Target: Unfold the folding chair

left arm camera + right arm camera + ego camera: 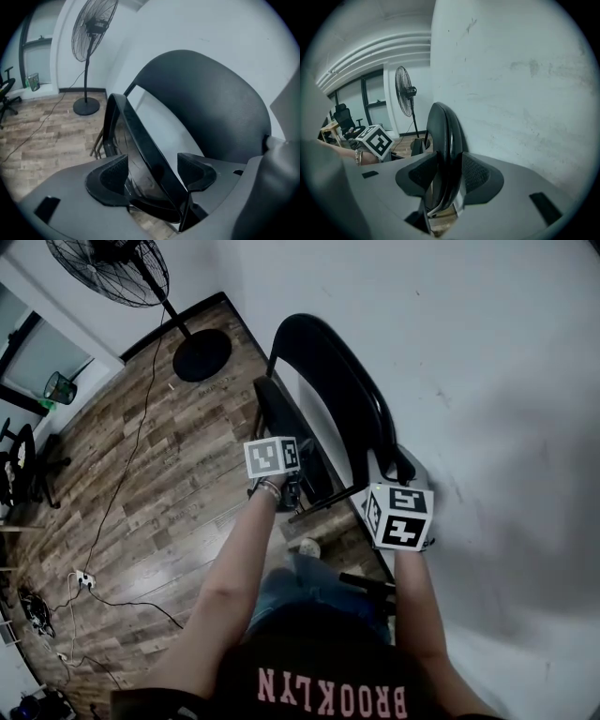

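The left gripper [152, 172] is grasping the near edge of the seat [140, 140]. Its ribbed black pads are sitting against either face of the thin, glossy black panel. The panel's rim is running up and away from the jaws on a slant.

The right gripper [449, 176] is clenched on the side rim of the backrest [443, 136]. This smooth, rounded black shell is rising edge-on from between the textured pads.

The left gripper view is showing what that edge-on view is hiding. There the backrest [206, 103] is spreading as a broad, matte, curved oval beyond the jaws, with white wall showing through the gap between it and the tipped-up seat.

The right gripper view is catching the left gripper's marker cube [376, 140] to the left of its own jaws.

Only the head view is taking in the whole chair [342, 390]. It is standing partly folded on the plank floor [169, 484], close beside the white wall [487, 381]. Its long axis is running upright, and its arched top is pointing up and away from both jaws.

Farther off, beyond and left of the jaws, a wire-caged pedestal fan [112, 268] is standing on a round base. A thin cable [122, 474] is trailing across the wood floor.
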A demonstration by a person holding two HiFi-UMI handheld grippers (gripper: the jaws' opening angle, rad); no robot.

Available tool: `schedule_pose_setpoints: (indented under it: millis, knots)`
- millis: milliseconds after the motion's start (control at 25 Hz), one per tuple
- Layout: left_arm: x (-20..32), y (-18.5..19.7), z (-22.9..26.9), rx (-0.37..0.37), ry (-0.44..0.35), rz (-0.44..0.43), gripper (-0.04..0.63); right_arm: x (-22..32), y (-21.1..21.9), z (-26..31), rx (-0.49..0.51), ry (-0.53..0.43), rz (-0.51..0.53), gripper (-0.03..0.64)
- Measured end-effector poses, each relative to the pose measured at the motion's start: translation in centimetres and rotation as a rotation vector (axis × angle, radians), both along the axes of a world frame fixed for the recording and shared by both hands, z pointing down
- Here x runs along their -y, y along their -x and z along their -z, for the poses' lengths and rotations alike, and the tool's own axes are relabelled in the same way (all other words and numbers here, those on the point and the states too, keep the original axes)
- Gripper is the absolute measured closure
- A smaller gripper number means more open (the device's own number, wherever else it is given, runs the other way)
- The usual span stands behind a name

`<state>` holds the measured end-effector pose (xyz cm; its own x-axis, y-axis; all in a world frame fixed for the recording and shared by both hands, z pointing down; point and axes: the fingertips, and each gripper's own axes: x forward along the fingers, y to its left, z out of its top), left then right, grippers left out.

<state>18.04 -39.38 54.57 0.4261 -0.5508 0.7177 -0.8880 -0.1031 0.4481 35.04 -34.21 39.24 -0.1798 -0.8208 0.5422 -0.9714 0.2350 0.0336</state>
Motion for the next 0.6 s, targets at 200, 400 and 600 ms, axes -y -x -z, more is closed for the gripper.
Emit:
schedule_pose_setpoints:
  millis: [200,400,600]
  knots:
    - [0.4,-0.7,-2.4,-0.034,0.078,0.051,0.296,0.0,0.0,-0.1,0.001,0.004,-0.001,0.459]
    - [1.4,-1.7,-3.7,-0.089,0.134,0.140,0.322,0.1,-0.1,-0.2,0.000,0.004,0.002,0.459]
    - [2.6,-2.5,-4.7,-0.057,0.161,0.170,0.390,0.3,0.0,-0.2,-0.002,-0.001,0.011,0.459]
